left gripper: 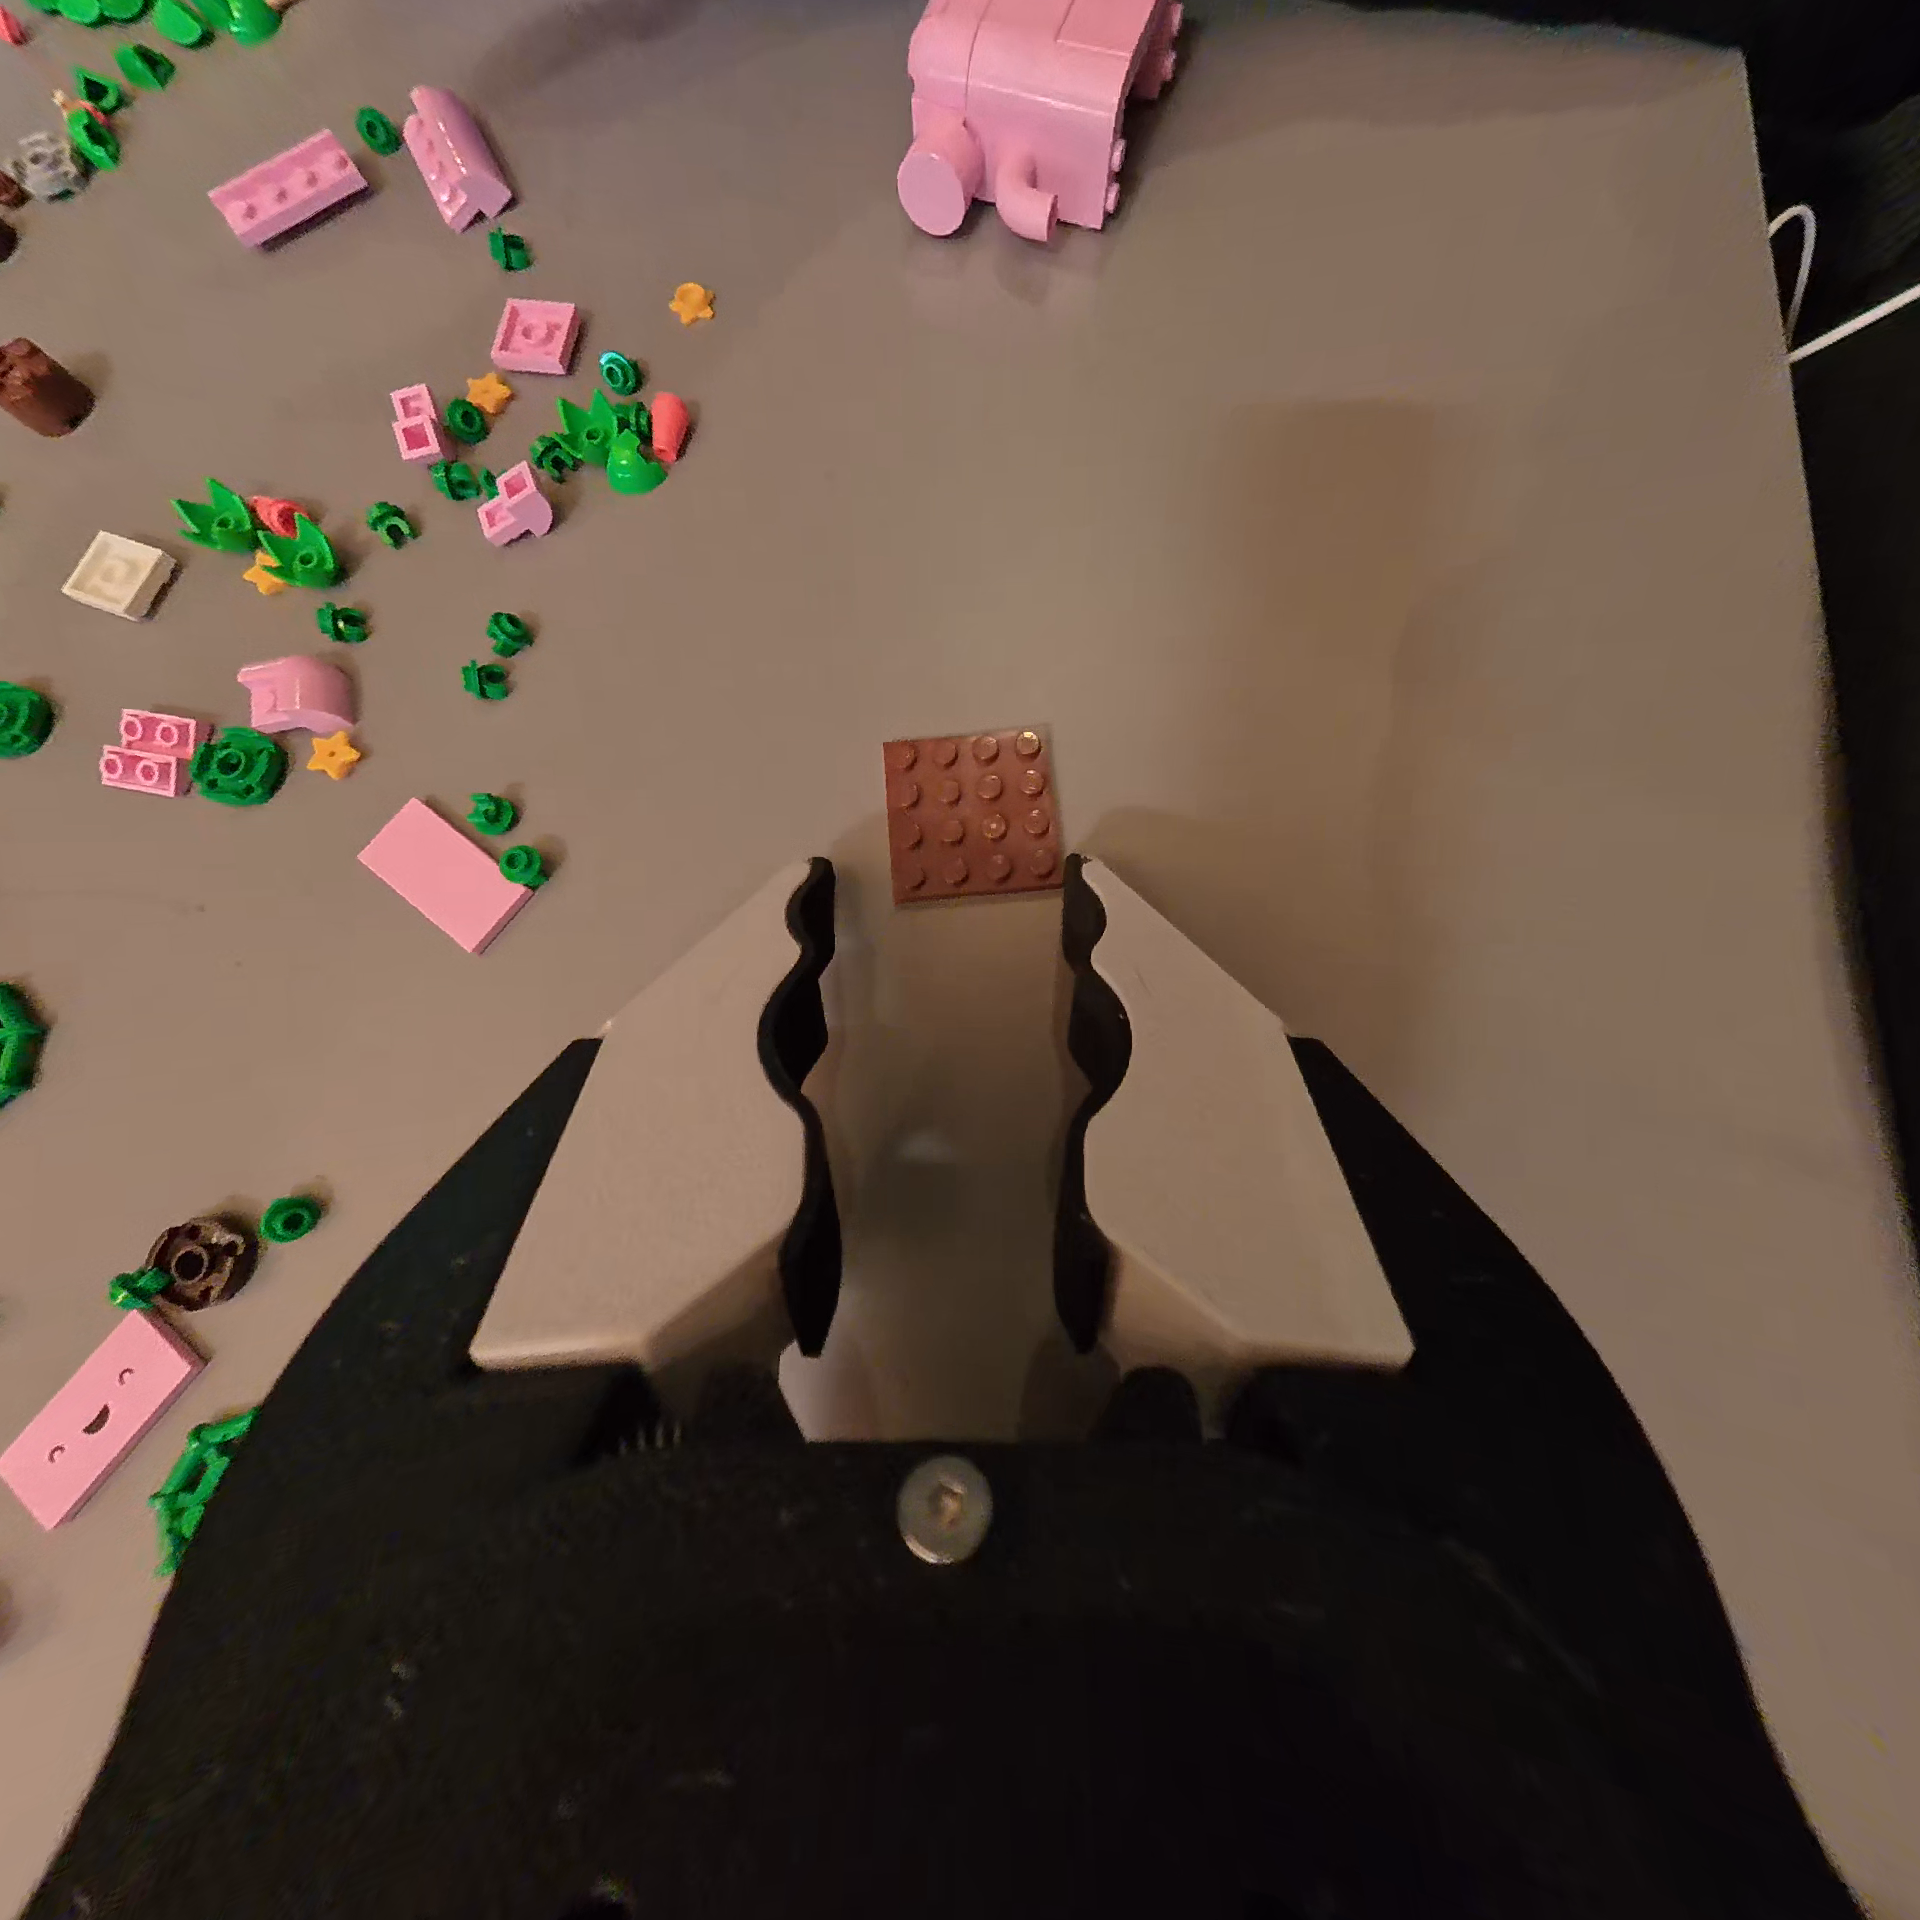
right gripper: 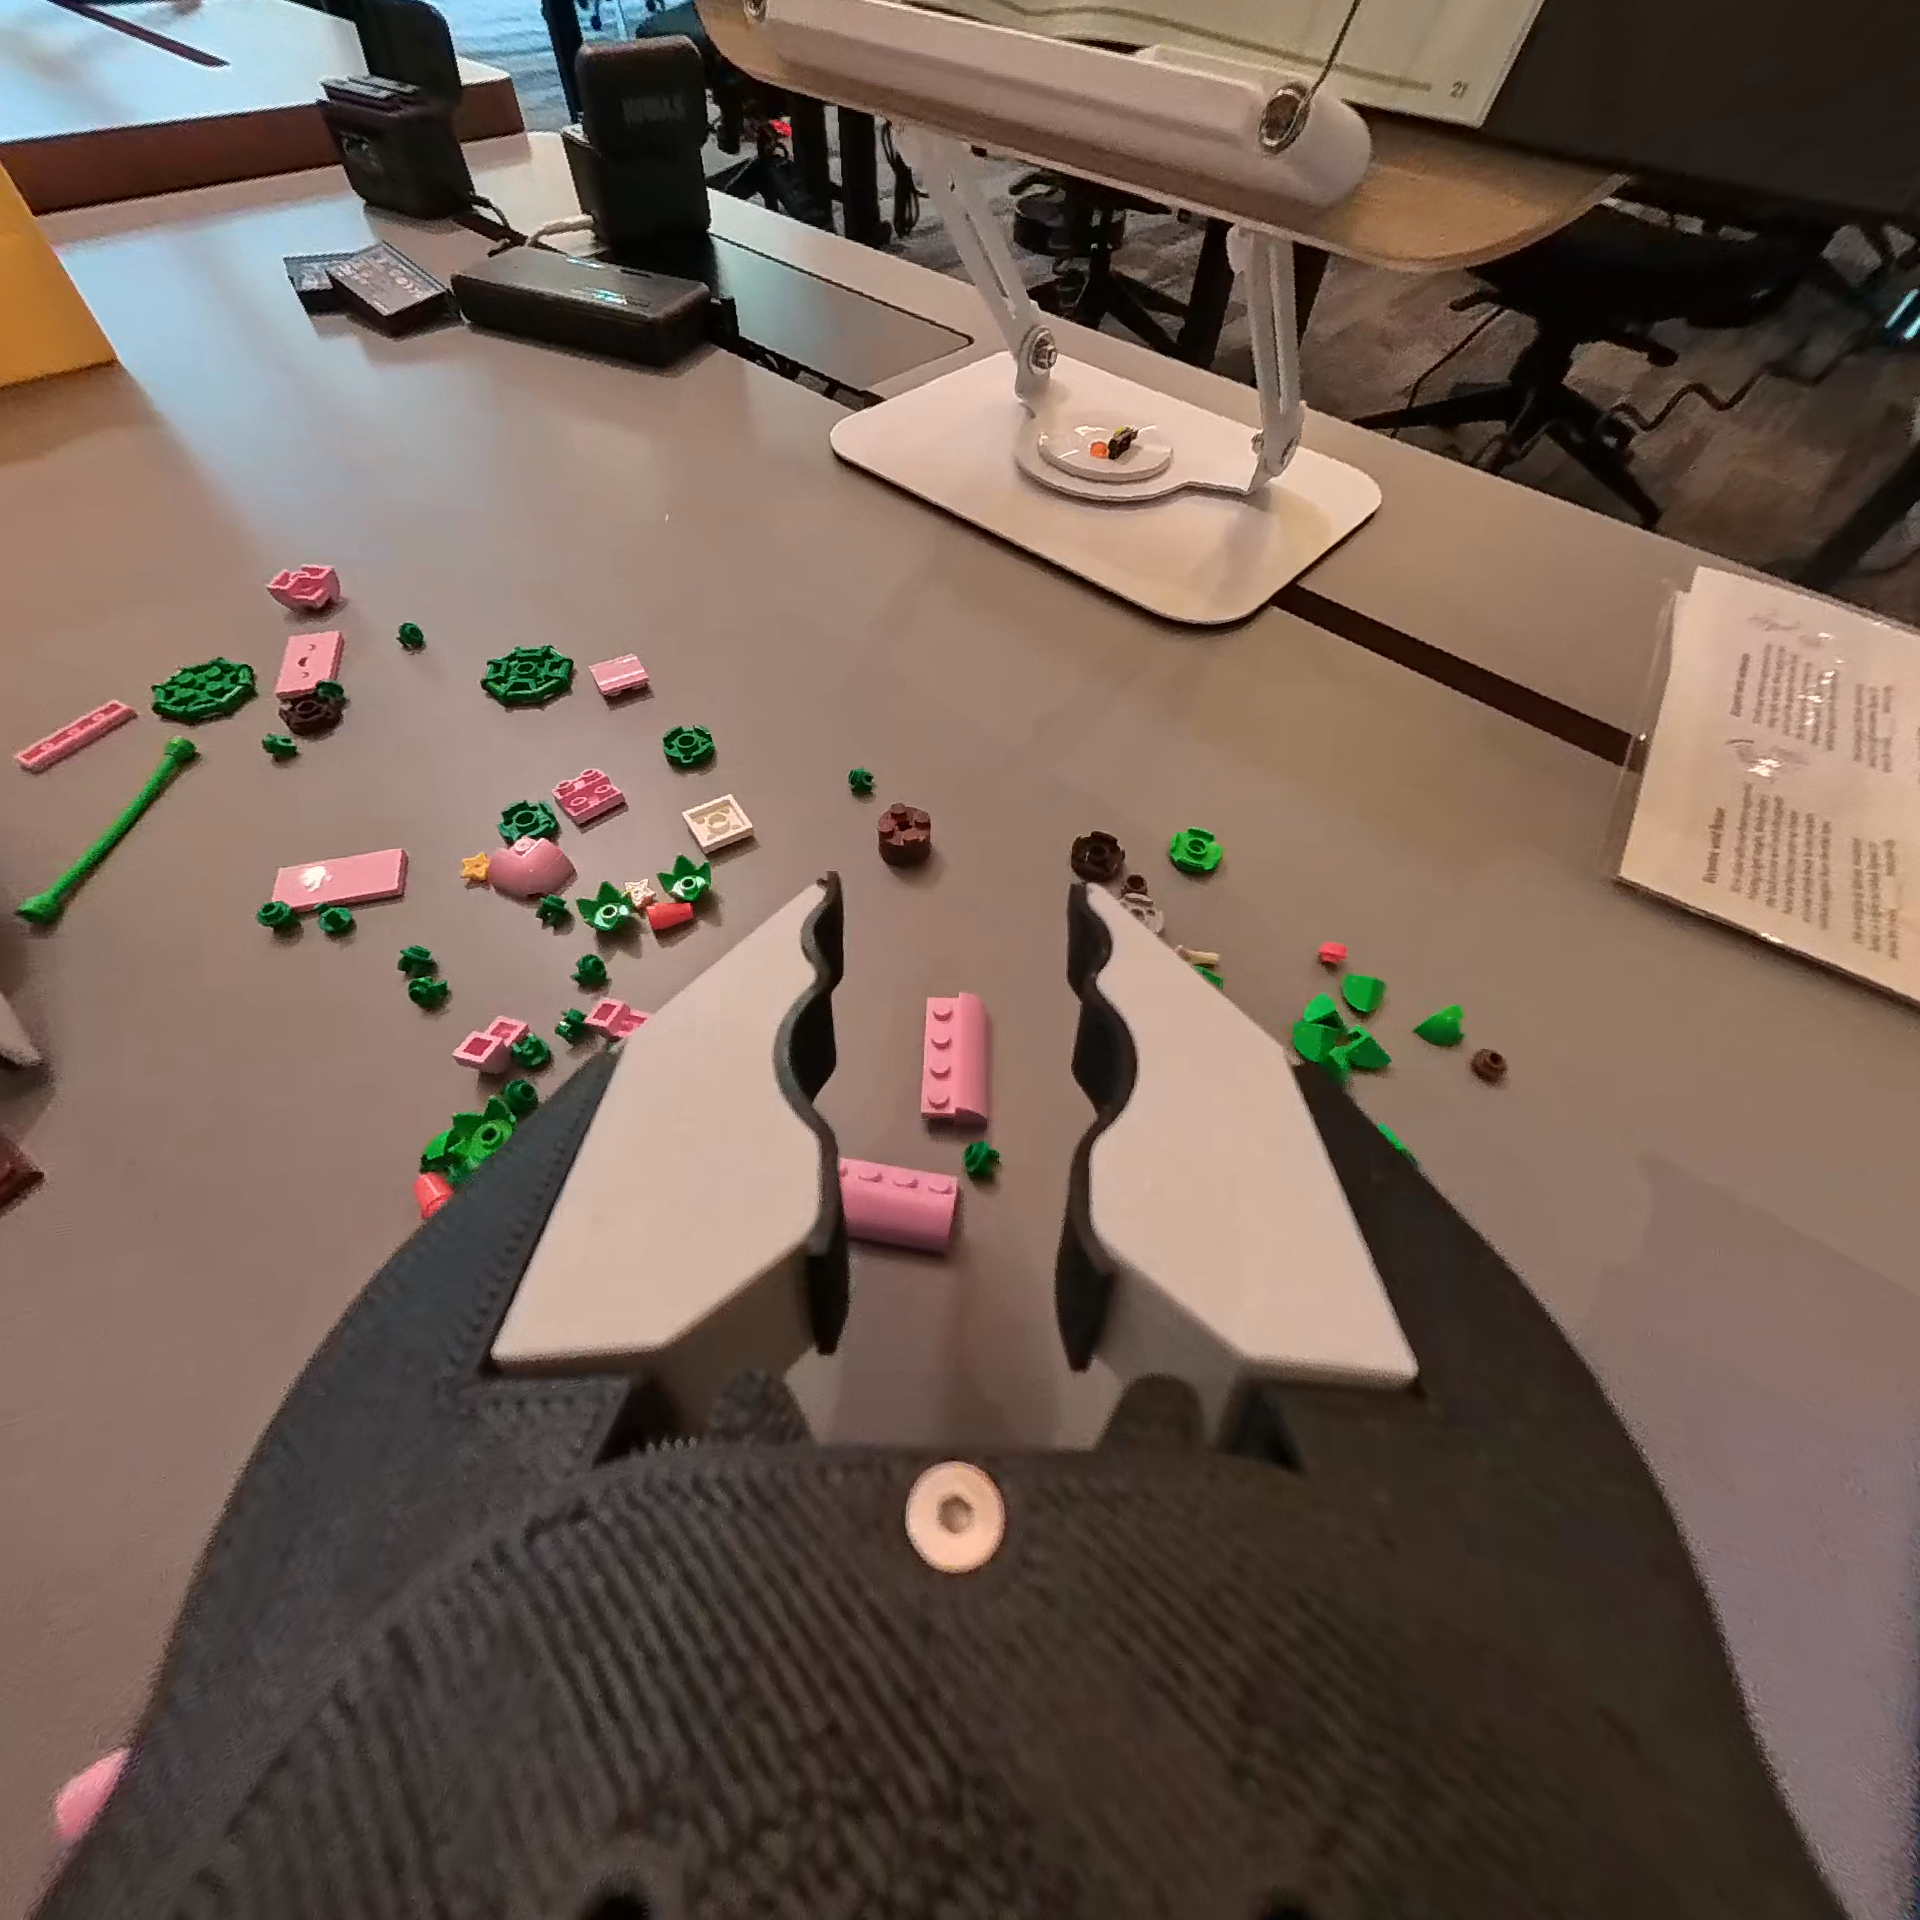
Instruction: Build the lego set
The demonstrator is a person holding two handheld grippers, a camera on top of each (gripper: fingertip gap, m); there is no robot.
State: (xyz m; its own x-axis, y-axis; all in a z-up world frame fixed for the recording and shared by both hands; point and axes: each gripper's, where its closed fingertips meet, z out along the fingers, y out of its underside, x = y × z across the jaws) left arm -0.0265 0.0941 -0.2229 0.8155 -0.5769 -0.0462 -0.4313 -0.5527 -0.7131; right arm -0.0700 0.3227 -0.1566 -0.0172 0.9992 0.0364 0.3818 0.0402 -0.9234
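My left claw (left gripper: 948, 873) hangs released over the grey table (left gripper: 1351, 623), its jaws spread and nothing between them; just past the tips lies a brown square plate (left gripper: 975, 816), studs up, flat on the table, its near edge sitting in the gap between my fingers though I cannot tell whether either finger touches it; off to the left a smooth pink tile (left gripper: 445, 875) lies flat among small green round pieces; nearer me on that side is a pink tile with a printed face (left gripper: 96, 1418); farther out, a white square plate (left gripper: 117, 574) and a scatter of pink bricks, green leaves and yellow stars; at the far edge stands a built pink model (left gripper: 1023, 104), well apart from the brown plate.

My right claw (right gripper: 951, 894) is likewise released and grips nothing; seen between its fingers lie two pink curved bricks, the nearer one (right gripper: 899, 1205) crosswise and partly hidden behind my left finger, the other (right gripper: 956, 1058) lengthwise just beyond it; past the tips sit a dark brown round brick (right gripper: 904, 833) and a smaller brown round piece (right gripper: 1097, 854); to the left, a long green stem (right gripper: 109, 831) and two dark green round web pieces; to the right, bright green slopes (right gripper: 1340, 1034) and a sleeved paper sheet (right gripper: 1787, 779); farthest off, a white stand (right gripper: 1112, 488) rests on the table.
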